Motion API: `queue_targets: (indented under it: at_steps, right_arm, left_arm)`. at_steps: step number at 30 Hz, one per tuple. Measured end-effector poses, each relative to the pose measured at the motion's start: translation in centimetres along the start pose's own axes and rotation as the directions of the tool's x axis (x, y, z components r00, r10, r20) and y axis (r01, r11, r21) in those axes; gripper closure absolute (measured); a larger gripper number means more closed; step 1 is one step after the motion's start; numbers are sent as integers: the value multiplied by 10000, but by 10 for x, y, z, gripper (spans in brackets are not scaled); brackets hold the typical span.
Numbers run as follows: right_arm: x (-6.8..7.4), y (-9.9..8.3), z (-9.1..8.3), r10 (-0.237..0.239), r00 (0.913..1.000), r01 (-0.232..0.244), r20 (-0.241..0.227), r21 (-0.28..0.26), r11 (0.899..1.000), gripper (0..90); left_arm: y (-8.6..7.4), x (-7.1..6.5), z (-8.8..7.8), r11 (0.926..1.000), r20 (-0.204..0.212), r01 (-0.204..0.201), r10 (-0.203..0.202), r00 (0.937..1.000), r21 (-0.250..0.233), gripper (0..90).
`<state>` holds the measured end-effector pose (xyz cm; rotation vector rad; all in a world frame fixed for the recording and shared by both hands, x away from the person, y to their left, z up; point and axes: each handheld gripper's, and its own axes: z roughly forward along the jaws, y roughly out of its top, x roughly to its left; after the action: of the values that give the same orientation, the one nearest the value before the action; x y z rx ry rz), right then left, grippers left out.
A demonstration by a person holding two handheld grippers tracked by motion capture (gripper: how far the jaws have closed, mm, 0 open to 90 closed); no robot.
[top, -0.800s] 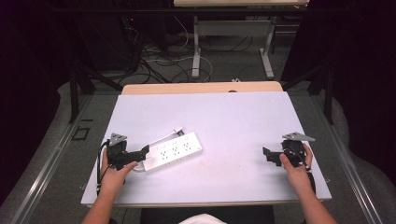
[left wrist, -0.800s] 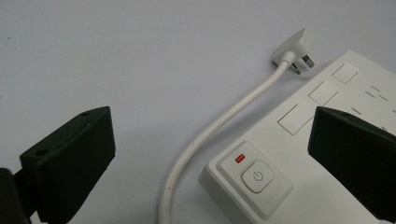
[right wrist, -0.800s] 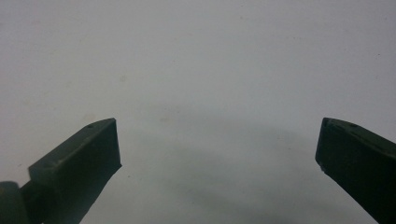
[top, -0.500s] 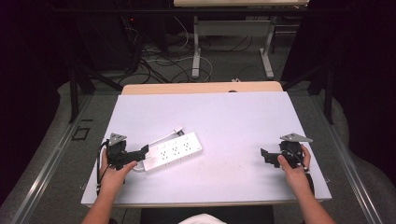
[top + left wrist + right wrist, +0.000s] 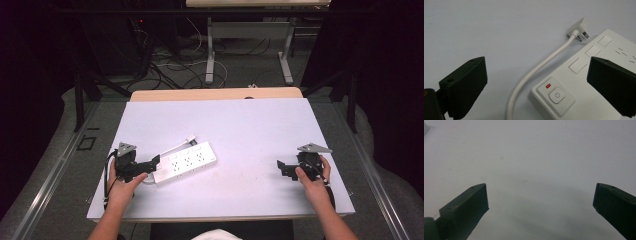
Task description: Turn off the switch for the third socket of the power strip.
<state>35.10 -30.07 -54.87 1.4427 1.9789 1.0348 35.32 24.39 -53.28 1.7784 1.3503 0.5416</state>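
i have the left gripper [image 5: 152,162] at the near-left end of the white power strip [image 5: 186,162], which lies flat on the worktop [image 5: 250,125], slanting away to the right. in the left gripper view the jaws stand wide apart and hold nothing: one pad sits over bare worktop to the left, the other hangs over the strip's face beside the row of sockets, and the switch end with its power button [image 5: 557,95] and red light [image 5: 548,86] lies in the gap between them. the strip's white cord [image 5: 541,66] curves out from that end and runs up to its plug [image 5: 579,28], which lies loose on the worktop just beside the strip's edge.

my reading is that the step in hand is taking hold of the strip at this end. to do it well i would square the left jaws across the strip's narrow width, so both pads meet its long sides and not the top face. i would keep the cord out of the gap, since pinching it along with the body would give a crooked, slipping hold. i would also stay clear of the button, and go low enough that the pads bite on the side walls.

the right gripper [image 5: 286,169] waits well apart near the right edge, jaws spread wide over bare worktop, free to steady the far end or fetch the plug.
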Motion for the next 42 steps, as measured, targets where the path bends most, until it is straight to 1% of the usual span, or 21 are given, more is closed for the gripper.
queue_targets:
  at_steps: [1,4,5,6,7,14,16,18,22,23,26,28,31,32,33,34,36,37,42]
  right_arm:
    - [0,0,0,-14,10000,14,-15,6,10000,0]
    - [1,0,0,-19,10000,19,-41,25,10000,0]
    - [1,0,0,-93,9999,93,-43,64,9999,0]
    - [2,0,0,-44,10000,44,-72,78,10000,0]
    - [2,0,1,-50,10000,51,-76,76,10000,0]
    - [2,0,1,-62,9999,63,-99,63,10000,0]
    - [2,0,0,-68,9999,69,-100,62,10000,0]
    - [3,0,0,-74,9999,74,-134,53,10000,0]
    - [3,0,0,-179,9997,179,-141,51,9998,0]
    - [3,0,0,-131,9998,132,-146,52,9999,0]
    - [3,0,0,-155,9998,156,-149,57,9999,0]
    - [4,0,0,-159,9998,160,-124,51,9999,0]
    - [4,0,0,-186,9997,187,-127,52,9998,0]
    - [4,0,0,-182,9997,183,-171,45,9998,0]
    - [4,0,0,-182,9997,183,-171,45,9998,0]
    - [4,0,0,-204,9996,205,-190,43,9998,0]
    - [4,0,0,-200,9996,201,-208,53,9998,0]
    - [5,0,0,-210,9996,211,-206,48,9998,0]
    - [5,0,1,-172,9996,173,-214,49,9998,0]
  left_arm:
    - [0,-1,0,9999,18,-114,114,9999,16,35]
    - [1,-3,-1,9999,41,-170,170,9998,-17,52]
    - [1,-4,-1,9997,46,-244,244,9997,2,52]
    - [1,-5,-1,9997,39,-259,259,9997,16,63]
    - [1,-6,-1,9993,43,-377,377,9993,-53,69]
    - [2,-12,-1,9986,202,-520,520,9984,-36,109]
    - [2,-13,-1,9987,210,-514,515,9985,-67,122]
    - [2,-15,-1,9980,211,-630,630,9978,-32,137]
    - [2,-18,-1,9976,243,-699,698,9973,5,160]
    - [2,-19,0,9965,255,-835,835,9962,-13,161]
    - [3,-21,0,9961,287,-882,882,9957,-19,166]
    - [3,-23,0,9945,327,-1049,1047,9940,27,169]
    - [3,-25,0,9938,376,-1107,1105,9932,32,193]
    - [3,-26,0,9921,374,-1255,1253,9914,35,197]
    - [3,-27,1,9925,410,-1223,1222,9917,13,197]
    - [3,-28,0,9903,392,-1388,1385,9896,53,203]
    - [3,-29,1,9913,454,-1315,1313,9903,11,214]
    - [3,-30,0,9904,500,-1385,1381,9891,35,221]
    - [4,-33,0,9890,574,-1482,1478,9874,30,233]
